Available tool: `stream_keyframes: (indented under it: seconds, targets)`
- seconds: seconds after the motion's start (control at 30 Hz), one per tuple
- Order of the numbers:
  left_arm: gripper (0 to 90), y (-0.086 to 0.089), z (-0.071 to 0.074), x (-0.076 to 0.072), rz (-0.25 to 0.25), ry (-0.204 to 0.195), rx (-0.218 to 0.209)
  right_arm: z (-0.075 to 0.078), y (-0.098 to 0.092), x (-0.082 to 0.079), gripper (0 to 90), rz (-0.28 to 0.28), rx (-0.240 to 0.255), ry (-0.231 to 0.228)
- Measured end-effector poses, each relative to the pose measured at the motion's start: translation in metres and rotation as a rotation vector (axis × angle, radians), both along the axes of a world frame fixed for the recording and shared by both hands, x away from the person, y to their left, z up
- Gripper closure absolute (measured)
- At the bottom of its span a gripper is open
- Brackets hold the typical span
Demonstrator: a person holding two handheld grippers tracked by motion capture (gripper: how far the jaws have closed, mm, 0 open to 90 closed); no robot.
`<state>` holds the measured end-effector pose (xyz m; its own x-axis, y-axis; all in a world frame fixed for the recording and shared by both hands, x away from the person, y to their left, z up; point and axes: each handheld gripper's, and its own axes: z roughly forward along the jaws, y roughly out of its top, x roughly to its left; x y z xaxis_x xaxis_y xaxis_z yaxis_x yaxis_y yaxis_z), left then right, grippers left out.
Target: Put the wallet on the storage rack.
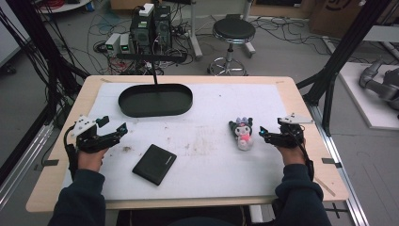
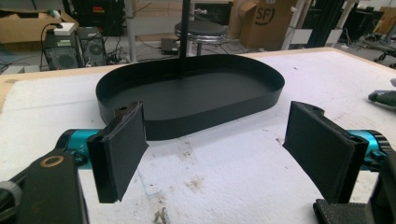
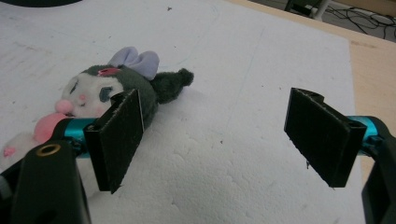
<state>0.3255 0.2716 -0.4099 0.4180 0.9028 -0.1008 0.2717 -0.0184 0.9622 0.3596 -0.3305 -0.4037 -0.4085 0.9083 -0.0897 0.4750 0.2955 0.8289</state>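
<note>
The plush toy (image 1: 242,132) lies on its back on the white mat at the right side of the table; it has a dark head, a pale face, a lilac bow (image 3: 135,60) and pink at its front; nothing grips it.

I'm working in a robotics lab. Beyond my worktop (image 1: 301,101) I see computer towers (image 1: 151,27), tangled floor cables (image 1: 282,28), a stool (image 1: 233,33) and black rig framing (image 1: 348,42).
</note>
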Motion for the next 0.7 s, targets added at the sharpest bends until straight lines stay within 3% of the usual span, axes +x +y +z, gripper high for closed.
stream_keyframes:
  seconds: [0.37,0.7]
  targets:
    - [21.6,-0.006,-0.004,0.009,-0.019,0.020,-0.017,-0.001,-0.005,-0.004,20.0,0.000,0.013,0.003]
    - [22.1,-0.011,0.004,-0.006,-0.061,0.007,-0.024,-0.002,-0.004,-0.009,20.0,0.022,-0.016,0.003]
